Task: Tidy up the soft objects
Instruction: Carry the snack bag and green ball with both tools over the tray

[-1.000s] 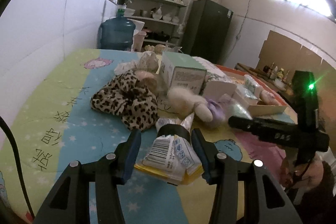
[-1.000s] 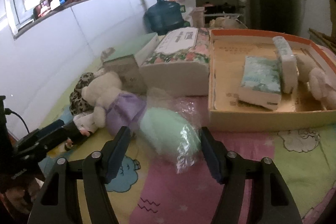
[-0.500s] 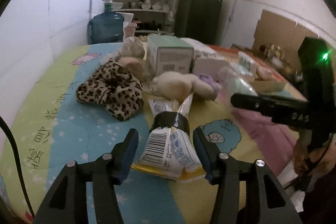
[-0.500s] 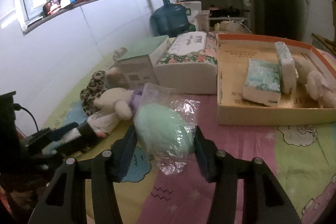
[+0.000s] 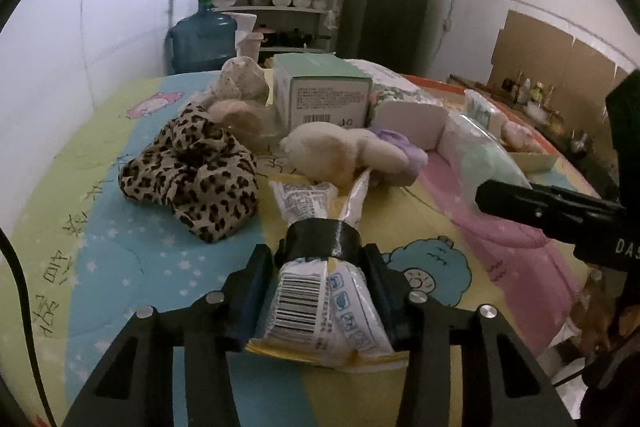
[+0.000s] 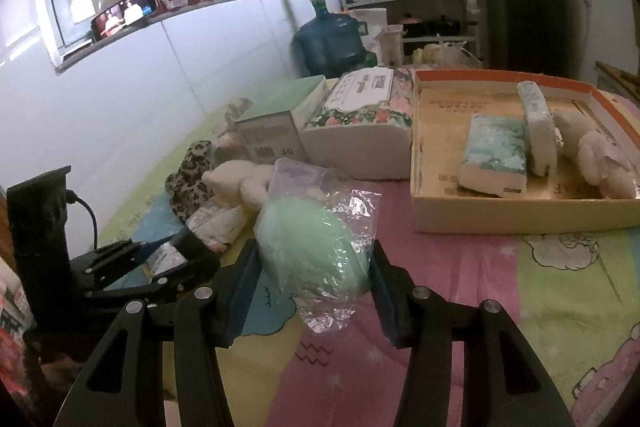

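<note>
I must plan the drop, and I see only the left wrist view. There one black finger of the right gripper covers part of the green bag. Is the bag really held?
Observer: Yes. The right gripper has a finger on each side of the green soft thing in its clear bag, and both pads lie against it.
Operator: What is in the cardboard box now?
Observer: The cardboard box holds a flat tissue pack, a second tissue pack standing on its edge beside it, and a white plush toy at the right end.
Operator: Is there room left in it?
Observer: Yes, the left part of the box floor is bare.
</note>
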Motion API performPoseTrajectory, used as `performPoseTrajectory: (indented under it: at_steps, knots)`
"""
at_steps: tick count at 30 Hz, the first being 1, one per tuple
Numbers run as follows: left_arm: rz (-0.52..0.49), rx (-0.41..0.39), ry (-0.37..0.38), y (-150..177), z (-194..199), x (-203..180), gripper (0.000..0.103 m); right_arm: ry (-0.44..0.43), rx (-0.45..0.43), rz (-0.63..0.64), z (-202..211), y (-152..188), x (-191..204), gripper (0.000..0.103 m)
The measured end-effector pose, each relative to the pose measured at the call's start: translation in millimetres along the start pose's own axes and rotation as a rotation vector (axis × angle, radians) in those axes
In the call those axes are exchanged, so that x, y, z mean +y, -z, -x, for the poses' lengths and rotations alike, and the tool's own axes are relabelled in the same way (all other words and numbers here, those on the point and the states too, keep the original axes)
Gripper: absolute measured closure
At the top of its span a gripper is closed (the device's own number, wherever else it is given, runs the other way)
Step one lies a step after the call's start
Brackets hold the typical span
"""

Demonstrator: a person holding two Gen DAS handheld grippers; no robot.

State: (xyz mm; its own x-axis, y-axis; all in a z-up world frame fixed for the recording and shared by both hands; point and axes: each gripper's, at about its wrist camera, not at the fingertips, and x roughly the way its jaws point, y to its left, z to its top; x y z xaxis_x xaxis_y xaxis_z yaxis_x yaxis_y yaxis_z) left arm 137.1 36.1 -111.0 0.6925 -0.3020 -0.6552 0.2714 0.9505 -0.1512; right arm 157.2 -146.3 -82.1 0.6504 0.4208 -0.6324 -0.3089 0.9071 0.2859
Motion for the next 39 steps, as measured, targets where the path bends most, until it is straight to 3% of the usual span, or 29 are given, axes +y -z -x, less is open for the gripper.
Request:
performPoseTrajectory:
  at_steps: [8,22,39]
  knots:
    - [0.051,-0.042,-0.013,3,23,4,0.062,-0.016,-0.040,0.003,16,-1,0,0.049]
    - [-0.003,-0.167,-0.029,-15,73,-19,0.062,-0.033,-0.108,-0.002,44,-3,0,0.049]
    - [-0.066,-0.271,0.073,-63,81,-80,0.062,0.035,-0.234,-0.037,103,-14,-33,0.049]
